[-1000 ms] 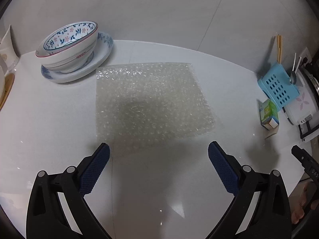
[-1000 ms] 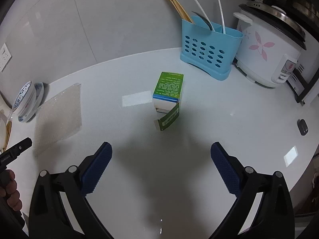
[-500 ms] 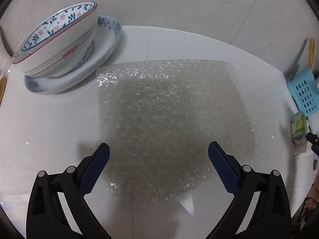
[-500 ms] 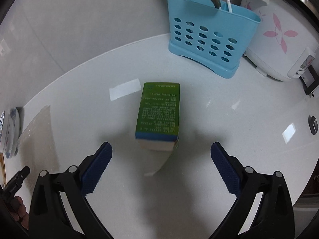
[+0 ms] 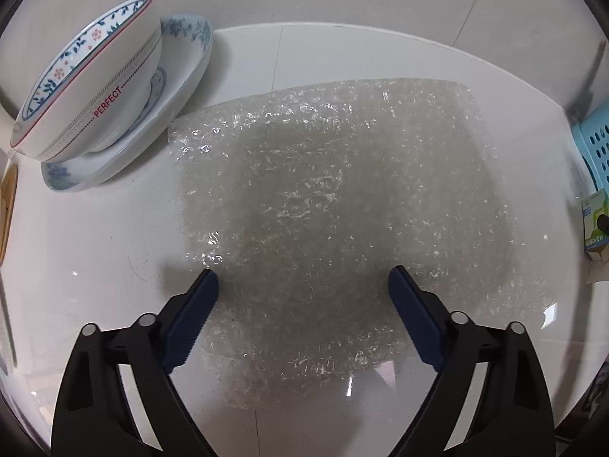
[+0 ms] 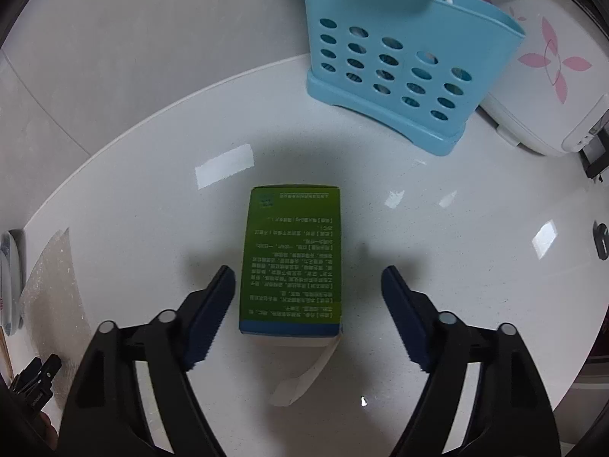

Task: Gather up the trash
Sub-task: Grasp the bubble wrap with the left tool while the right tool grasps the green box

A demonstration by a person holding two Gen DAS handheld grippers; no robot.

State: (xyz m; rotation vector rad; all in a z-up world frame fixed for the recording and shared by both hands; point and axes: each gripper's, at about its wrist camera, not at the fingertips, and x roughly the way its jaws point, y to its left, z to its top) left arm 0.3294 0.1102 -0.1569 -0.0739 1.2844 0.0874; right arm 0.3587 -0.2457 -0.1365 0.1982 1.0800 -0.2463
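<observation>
Nothing collected yet: bubble wrap [image 5: 335, 205] flat on counter [image 5: 95, 251] under closing left gripper [image 5: 302, 278]; green box [image 6: 291, 262] lying between closing right gripper [image 6: 304, 278] fingers, untouched.

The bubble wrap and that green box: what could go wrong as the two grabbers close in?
The bubble wrap lies flat, so the closing left gripper may slide off without pinching it. The green box sits nearer one finger of the closing right gripper, open flap hanging out; it could get shoved sideways or crushed.
</observation>
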